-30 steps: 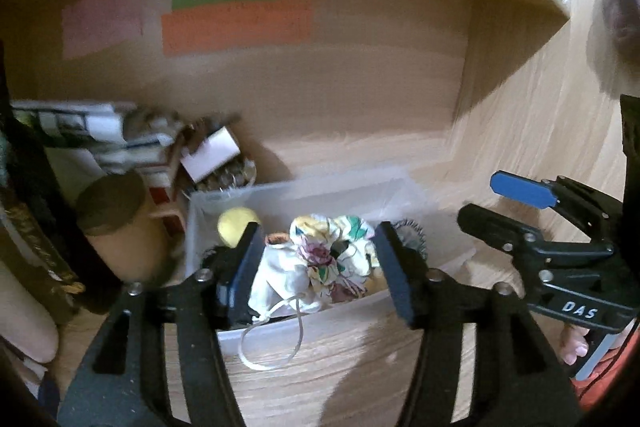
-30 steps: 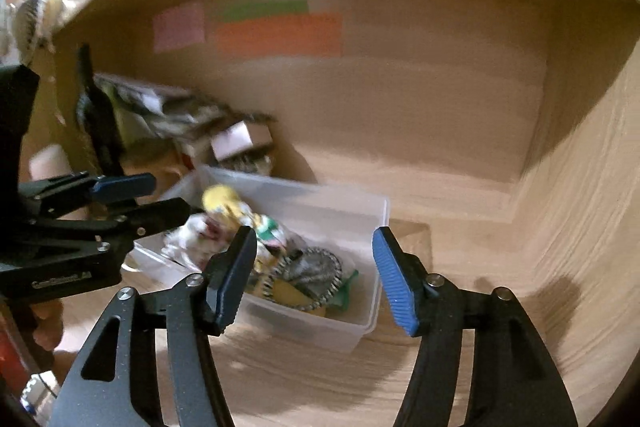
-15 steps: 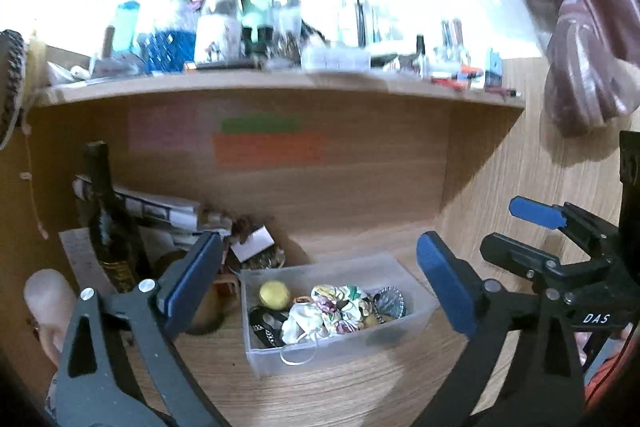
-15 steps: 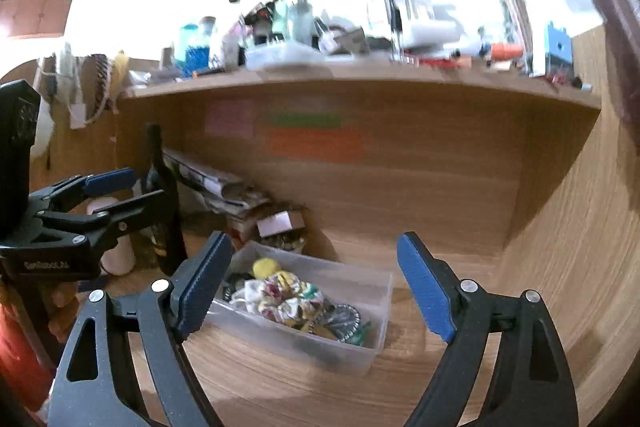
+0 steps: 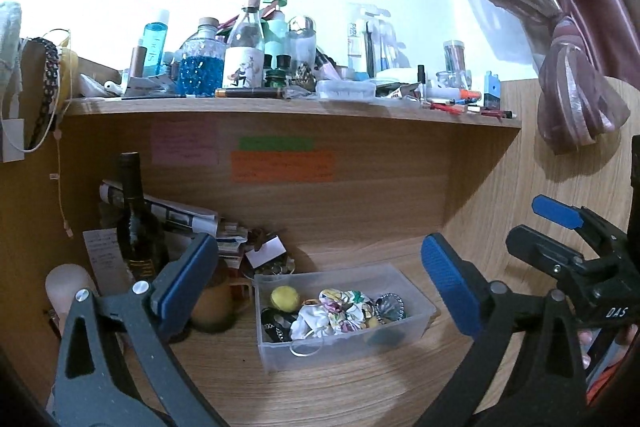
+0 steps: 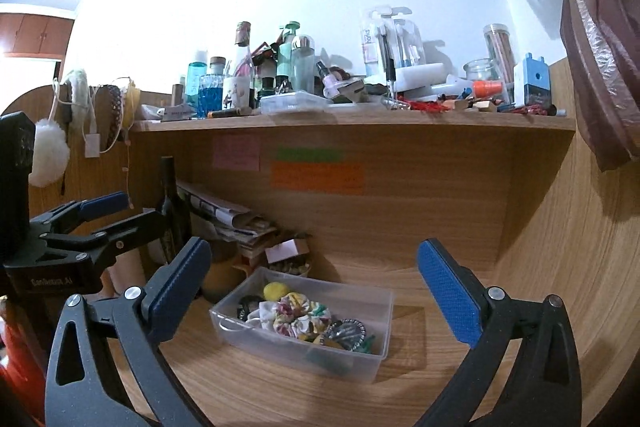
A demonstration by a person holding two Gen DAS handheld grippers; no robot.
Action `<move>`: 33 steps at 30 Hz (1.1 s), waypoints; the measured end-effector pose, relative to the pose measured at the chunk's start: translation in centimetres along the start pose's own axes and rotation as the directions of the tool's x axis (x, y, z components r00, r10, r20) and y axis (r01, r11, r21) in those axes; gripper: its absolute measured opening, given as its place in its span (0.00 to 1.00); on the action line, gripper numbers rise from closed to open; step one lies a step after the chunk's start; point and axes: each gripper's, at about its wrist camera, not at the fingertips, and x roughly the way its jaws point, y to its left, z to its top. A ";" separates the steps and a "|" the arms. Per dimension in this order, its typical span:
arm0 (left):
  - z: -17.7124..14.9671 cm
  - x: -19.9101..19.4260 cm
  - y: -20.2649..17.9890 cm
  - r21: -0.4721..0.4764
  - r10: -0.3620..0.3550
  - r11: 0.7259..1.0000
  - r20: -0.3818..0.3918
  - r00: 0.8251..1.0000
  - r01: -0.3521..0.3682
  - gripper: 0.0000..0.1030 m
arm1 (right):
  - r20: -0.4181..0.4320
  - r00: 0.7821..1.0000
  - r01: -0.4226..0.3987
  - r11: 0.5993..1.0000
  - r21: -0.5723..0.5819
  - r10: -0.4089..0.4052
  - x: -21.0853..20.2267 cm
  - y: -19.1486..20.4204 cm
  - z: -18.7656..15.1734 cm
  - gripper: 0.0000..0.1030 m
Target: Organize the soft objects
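Left gripper (image 5: pixel 316 273): jaws spread wide, released, holding nothing. Beyond its left jaw stand a dark bottle (image 5: pixel 134 223) and a brown mug (image 5: pixel 212 307), with a heap of papers (image 5: pixel 172 213) behind them. Ahead of the jaws and between them, well apart from both tips, sits the clear plastic bin (image 5: pixel 418 313) on the counter (image 5: pixel 360 387). Inside it lie a yellow ball (image 5: pixel 285 297), a floral fabric bundle (image 5: pixel 340 311) with a white cord (image 5: pixel 306 349) hanging over the near wall, and some dark pieces too small to identify.

Right gripper (image 6: pixel 314 279): jaws likewise wide and empty. The same bin (image 6: pixel 380 307) lies ahead, closer to the left jaw than the right, fabric bundle (image 6: pixel 296 315) in its middle.

Step in hand, by judgement: neither tool is engaged; both are held back from the bin, so either a placement is finished or the next pick is not yet begun. No loose soft object shows on the counter outside the bin.

Next move, if one remains, calls for tucking the cord inside, closing one set of jaws on the thin loop without dragging the light bin.
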 end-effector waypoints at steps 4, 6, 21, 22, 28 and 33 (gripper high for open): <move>0.0 -0.1 0.2 -0.002 -0.001 1.000 0.003 1.000 0.001 1.00 | 0.005 1.000 0.002 1.000 0.002 -0.002 -0.2 0.2 0.0 1.00; 0.0 -0.2 0.1 0.001 0.000 1.000 0.005 1.000 0.000 1.00 | 0.007 1.000 0.002 1.000 0.003 -0.002 -0.3 0.2 0.0 1.00; -0.1 -0.6 0.2 0.030 -0.009 1.000 0.032 0.999 0.008 1.00 | 0.002 1.000 -0.004 1.000 0.020 0.004 -0.3 -0.2 0.0 1.00; -0.1 -0.6 0.2 0.030 -0.010 1.000 0.032 0.999 0.009 1.00 | 0.003 1.000 -0.004 1.000 0.020 0.004 -0.3 -0.2 0.0 1.00; -0.1 -0.5 0.2 0.025 -0.016 1.000 0.028 0.999 0.015 1.00 | 0.006 1.000 -0.009 1.000 0.018 0.009 -0.4 -0.2 0.0 1.00; -0.1 -0.5 0.3 0.025 -0.020 1.000 0.027 0.999 0.019 1.00 | 0.007 1.000 -0.010 1.000 0.013 0.010 -0.5 0.0 0.0 1.00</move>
